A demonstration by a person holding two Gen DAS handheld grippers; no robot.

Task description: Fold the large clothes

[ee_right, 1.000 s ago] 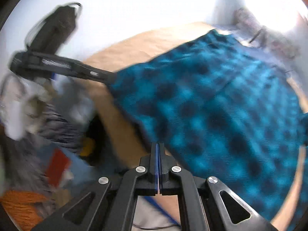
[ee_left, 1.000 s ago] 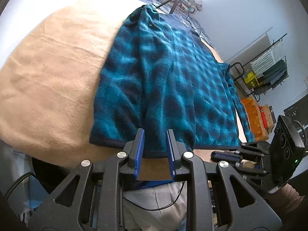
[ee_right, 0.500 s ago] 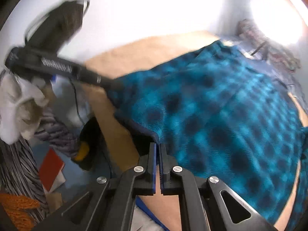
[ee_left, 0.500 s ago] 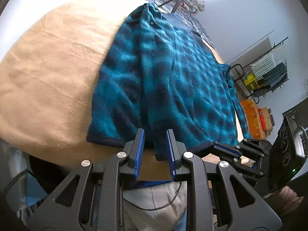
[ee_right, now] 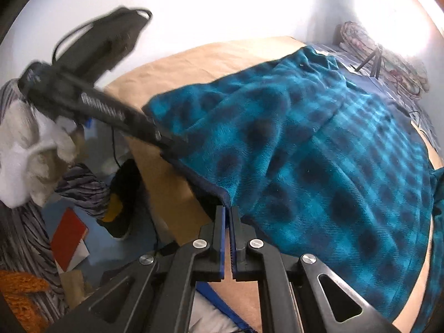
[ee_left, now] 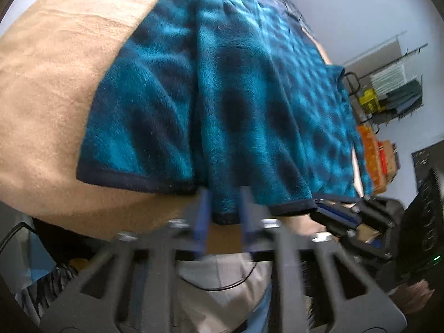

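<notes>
1. The fleece point(ee_left: 249, 105) is spread on the tan bed point(ee_left: 55, 83), its dark hem at the near edge.
2. The left gripper point(ee_left: 222, 216) is seen parted, hem between its blurred fingers.
3. The right gripper point(ee_right: 228, 216) is nearly closed at the hem corner; a grip cannot be told.
4. Bare tan cover is seen left of the fleece.
5. No writing can be read.

left gripper point(ee_left: 222, 216) fingers spread around the blue fleece's point(ee_left: 236, 97) dark hem on a tan blanket point(ee_left: 55, 69).

Both wrist views look close along the near hem of the blue fleece point(ee_left: 236, 105), sharing it.
</notes>
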